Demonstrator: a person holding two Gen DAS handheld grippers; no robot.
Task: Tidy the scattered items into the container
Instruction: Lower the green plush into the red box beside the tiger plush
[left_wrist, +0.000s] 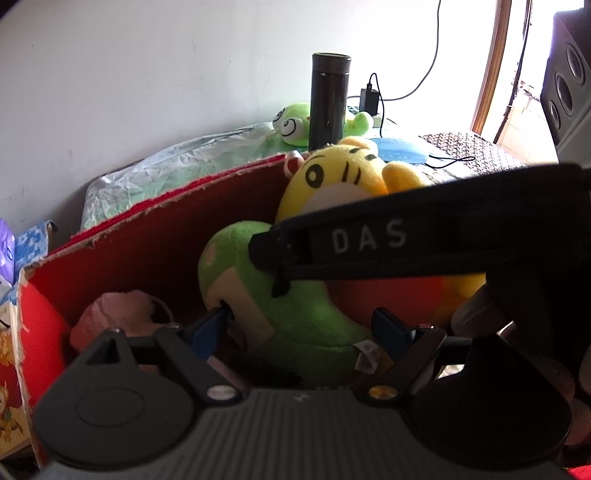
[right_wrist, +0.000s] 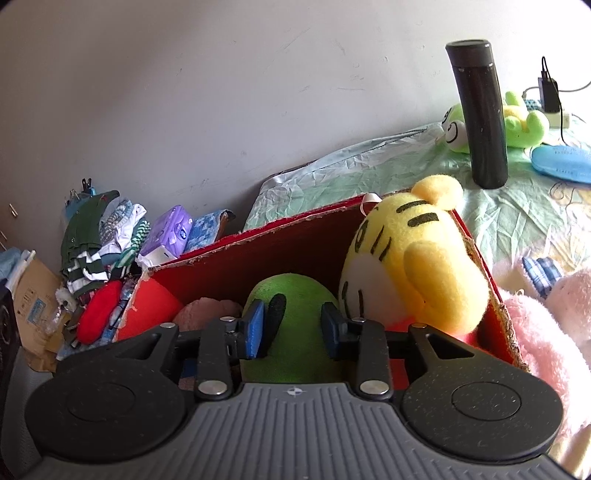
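Plush toys fill the red cardboard box (left_wrist: 147, 236) in the left wrist view: a green plush (left_wrist: 295, 306) at centre, a yellow tiger plush (left_wrist: 343, 177) behind it, a pink one (left_wrist: 118, 314) lower left. The left gripper (left_wrist: 306, 328) stands spread wide around the green plush, whether touching it I cannot tell. In the right wrist view, the right gripper (right_wrist: 293, 328) is released, its pads flanking the green plush (right_wrist: 295, 295) without pressing. A black flask (right_wrist: 480, 118) stands upper right on the bedsheet (right_wrist: 369, 162).
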